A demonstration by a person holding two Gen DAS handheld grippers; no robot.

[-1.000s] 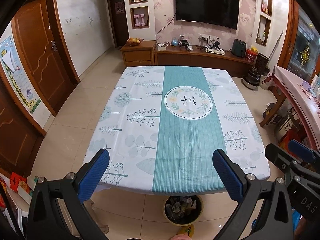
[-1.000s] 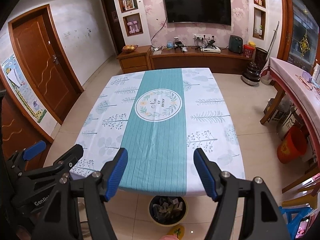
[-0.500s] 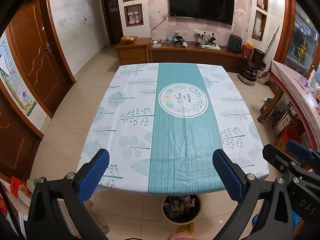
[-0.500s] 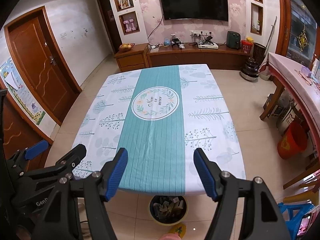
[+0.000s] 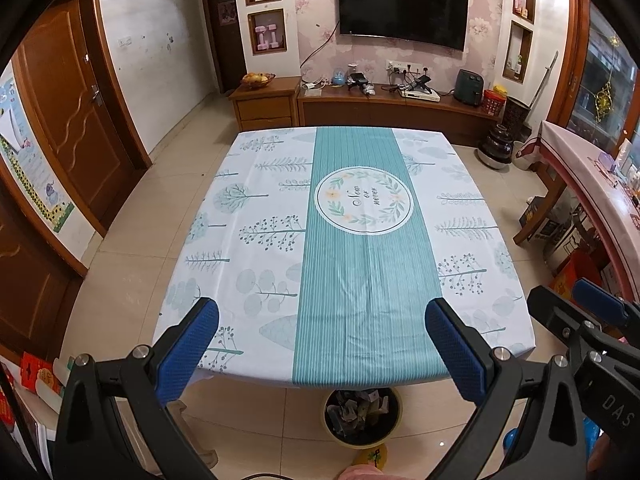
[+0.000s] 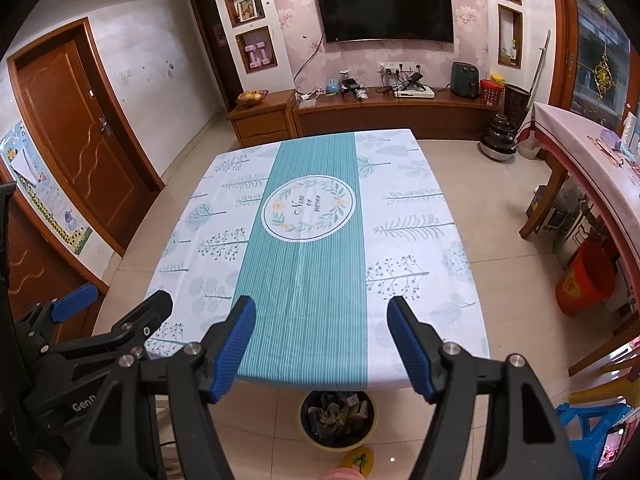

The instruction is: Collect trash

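Note:
A round bin point(image 5: 362, 416) holding crumpled paper trash stands on the tiled floor, just under the near edge of the table point(image 5: 360, 280). The same bin point(image 6: 338, 416) shows in the right wrist view, below the teal and white cloth of the table point(image 6: 304, 272). My left gripper point(image 5: 322, 312) hangs open over the table's near edge with nothing between its blue pads. My right gripper point(image 6: 320, 306) is open beside it, also holding nothing. Each gripper shows at the edge of the other's view: the right gripper point(image 5: 568, 300) and the left gripper point(image 6: 120, 300).
A second table with a pink cloth point(image 6: 600, 184) runs along the right, with an orange bucket point(image 6: 584, 280) and a blue stool point(image 6: 588, 416) by it. A yellow slipper point(image 6: 358, 460) lies near the bin. Wooden doors point(image 5: 76, 120) line the left wall; a TV cabinet point(image 5: 392, 108) is beyond.
The left wrist view has drifted only slightly. Both grippers stay open, and nothing on the table or in the bin has moved.

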